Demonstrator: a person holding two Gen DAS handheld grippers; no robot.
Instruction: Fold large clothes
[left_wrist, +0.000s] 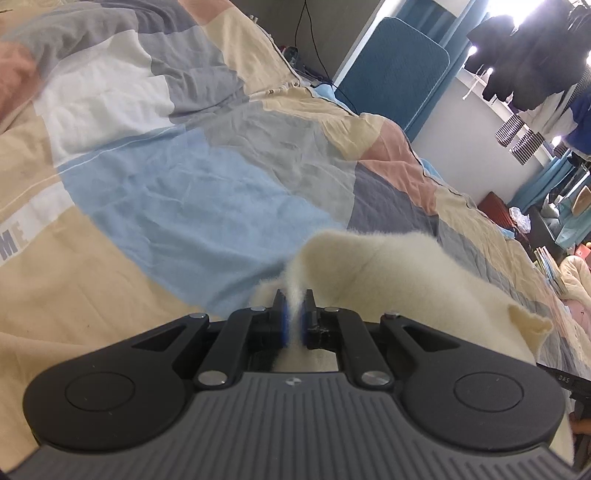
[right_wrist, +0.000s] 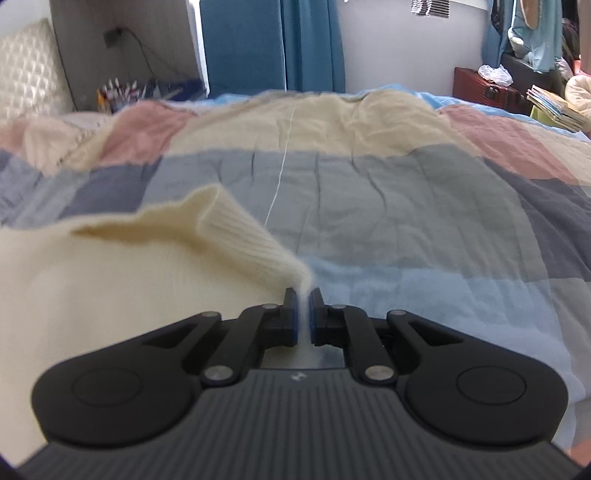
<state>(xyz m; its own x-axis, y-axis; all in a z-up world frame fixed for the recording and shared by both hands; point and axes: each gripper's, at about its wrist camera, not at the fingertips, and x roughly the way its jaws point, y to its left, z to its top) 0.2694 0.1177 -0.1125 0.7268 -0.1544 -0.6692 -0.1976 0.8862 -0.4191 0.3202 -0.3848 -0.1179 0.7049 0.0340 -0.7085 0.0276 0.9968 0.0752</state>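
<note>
Both claws clamped tight: left gripper (left_wrist: 294, 310) pinches the cream sweater (left_wrist: 388, 273) rising just ahead, right gripper (right_wrist: 303, 314) grips its ribbed hem (right_wrist: 243, 232) trailing leftward.

From just behind the left gripper (left_wrist: 294, 314) we looked along its fingers, tilted downward and rolled, close over the patchwork quilt (left_wrist: 177, 177), with the blue curtain (left_wrist: 391, 74) and hanging clothes (left_wrist: 524, 62) far off at upper right. From just behind the right gripper (right_wrist: 303, 314) we faced down and across the same bed toward the far wall. Both views, taken at close range, shared the cream knitted garment (left_wrist: 388, 269) (right_wrist: 110, 266), the quilt and the curtain.
</note>
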